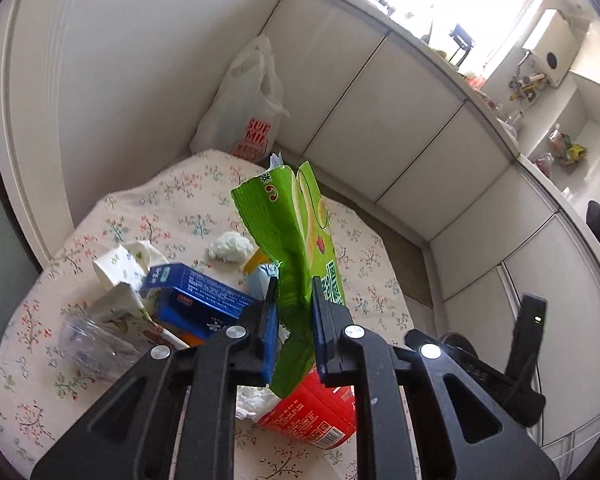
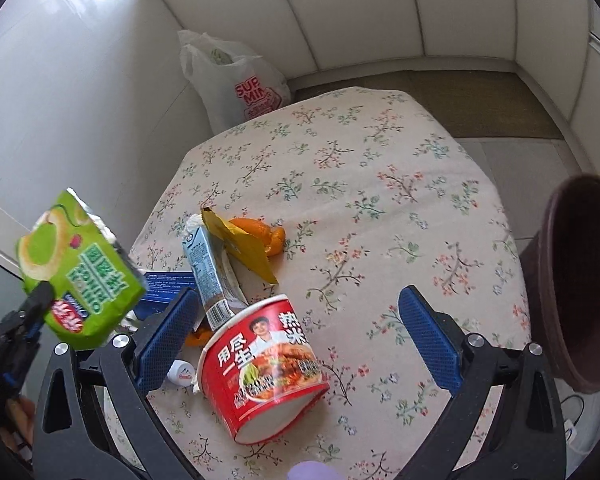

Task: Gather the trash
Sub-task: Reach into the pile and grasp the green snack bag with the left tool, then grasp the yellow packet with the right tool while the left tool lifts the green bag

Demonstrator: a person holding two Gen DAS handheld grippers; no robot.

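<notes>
My left gripper (image 1: 296, 292) is shut on a green snack bag (image 1: 292, 232) and holds it upright above the table; the bag hangs tilted at the left in the right wrist view (image 2: 80, 268). A red instant-noodle cup (image 2: 264, 368) lies on its side on the floral tablecloth (image 2: 380, 160). My right gripper (image 2: 298, 338) stands open over it, its blue pads (image 2: 168, 336) apart from the cup on either side. More trash lies behind: a light-blue carton (image 2: 208, 272), a yellow wrapper (image 2: 240, 244), orange peel (image 2: 268, 236), a blue box (image 1: 196, 292), a crumpled tissue (image 1: 230, 246) and a clear plastic cup (image 1: 88, 344).
A brown bin (image 2: 580, 280) stands off the table's right edge. A white plastic shopping bag (image 2: 236, 80) leans in the corner behind the table. White cabinets and a wall enclose the far side. A white bottle cap (image 2: 182, 372) lies beside the cup.
</notes>
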